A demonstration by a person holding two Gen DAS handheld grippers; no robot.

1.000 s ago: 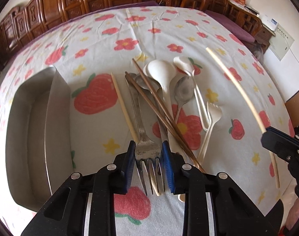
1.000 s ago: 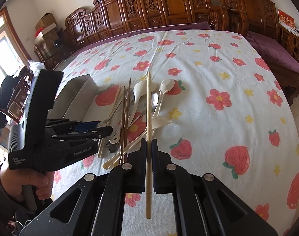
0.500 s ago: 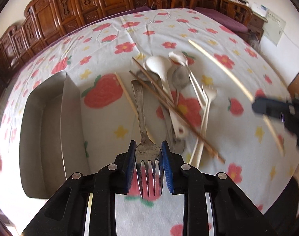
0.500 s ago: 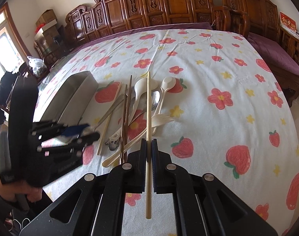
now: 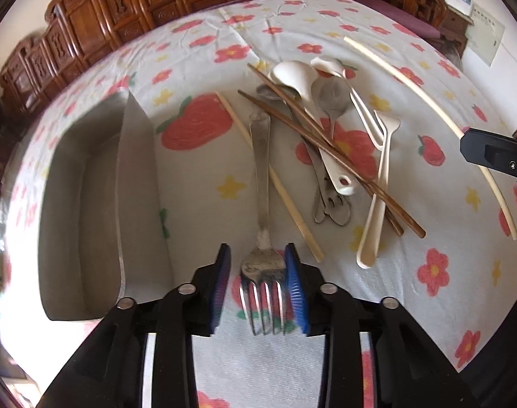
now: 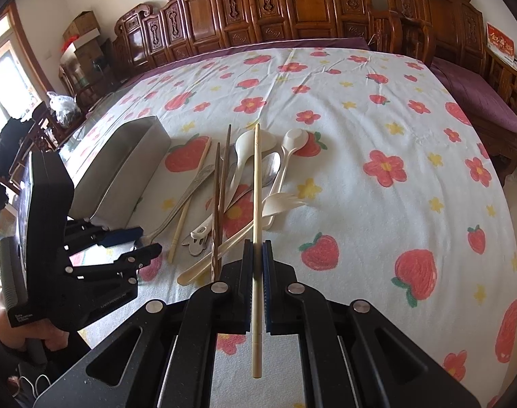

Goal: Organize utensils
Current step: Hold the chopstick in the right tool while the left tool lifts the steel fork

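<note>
Evidently the metal fork [image 5: 263, 183] was being let go beside the steel tray [image 5: 88, 204]: left gripper [image 5: 258, 285] jaws had just been opening, pads clear of it. A pale chopstick [image 6: 256, 204] was clamped tight in the right gripper [image 6: 257, 282], kept off the pile.

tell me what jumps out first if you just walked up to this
The tangle of utensils in the middle of the strawberry-print cloth: spoons, dark chopsticks, a pale fork, all crossed over each other. The right gripper holds one pale chopstick clamped above that pile, while the left gripper has just been opening around a metal fork, beside a steel tray.
</note>
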